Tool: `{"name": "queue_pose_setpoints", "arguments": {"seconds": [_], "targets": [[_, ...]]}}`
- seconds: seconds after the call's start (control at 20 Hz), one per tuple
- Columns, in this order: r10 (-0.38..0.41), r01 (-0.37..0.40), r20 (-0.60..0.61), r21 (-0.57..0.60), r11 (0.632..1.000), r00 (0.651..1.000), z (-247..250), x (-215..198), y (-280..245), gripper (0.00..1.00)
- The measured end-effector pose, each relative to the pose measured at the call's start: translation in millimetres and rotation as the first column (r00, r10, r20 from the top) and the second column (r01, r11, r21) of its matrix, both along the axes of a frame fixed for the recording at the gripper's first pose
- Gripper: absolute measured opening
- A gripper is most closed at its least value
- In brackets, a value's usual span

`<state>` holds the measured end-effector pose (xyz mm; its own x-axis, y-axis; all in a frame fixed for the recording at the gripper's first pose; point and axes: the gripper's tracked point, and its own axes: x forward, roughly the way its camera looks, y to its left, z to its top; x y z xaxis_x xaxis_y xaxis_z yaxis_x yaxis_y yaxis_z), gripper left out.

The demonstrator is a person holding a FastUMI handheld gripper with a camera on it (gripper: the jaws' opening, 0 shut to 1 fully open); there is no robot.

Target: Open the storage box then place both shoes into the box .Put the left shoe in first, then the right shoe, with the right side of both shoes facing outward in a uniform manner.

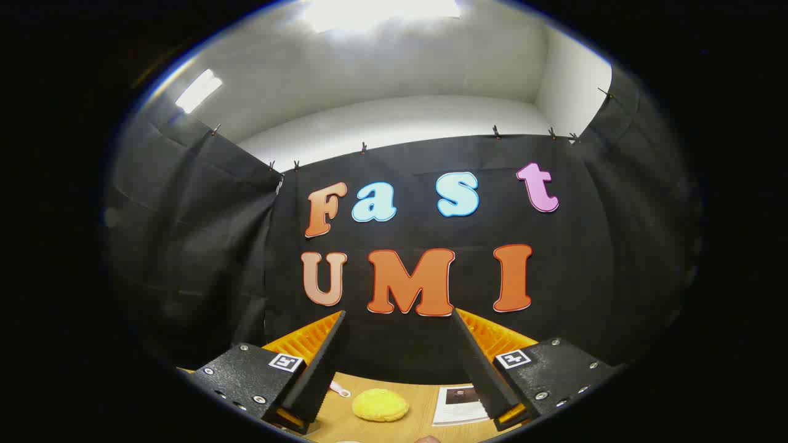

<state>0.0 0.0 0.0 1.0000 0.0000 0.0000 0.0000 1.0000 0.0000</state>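
With its fingers spread wide and empty, the gripper (399, 320) points at the booth wall above a wooden table (418, 400) and yellow sponge (380, 405), so opening the storage box likely calls for tilting down to find it.

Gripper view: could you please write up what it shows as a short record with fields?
tongs: open, fingers spread wide, nothing between them
pointing: raised toward the black cloth wall
table: wooden top below the fingers
yellow sponge: lying on the table between the fingers
printed sheet: flat on the table beside the right finger
small white item: on the table by the left finger, too small to identify
task progress: cannot tell
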Motion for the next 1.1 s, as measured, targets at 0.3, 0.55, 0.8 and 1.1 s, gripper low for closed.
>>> {"name": "queue_pose_setpoints", "arguments": {"seconds": [0.3,0.55,0.8,1.1], "targets": [[-0.046,0.046,-0.027,-0.012,0.999,0.999,-4,-6,-15,0.98],[-0.055,0.055,-0.063,-0.001,0.998,0.996,-9,-9,-19,0.98],[-0.032,0.039,-0.108,0.056,0.998,0.994,-18,-10,-11,0.98],[0.093,-0.045,-0.221,0.21,0.977,0.971,-54,-15,28,0.98]]}}
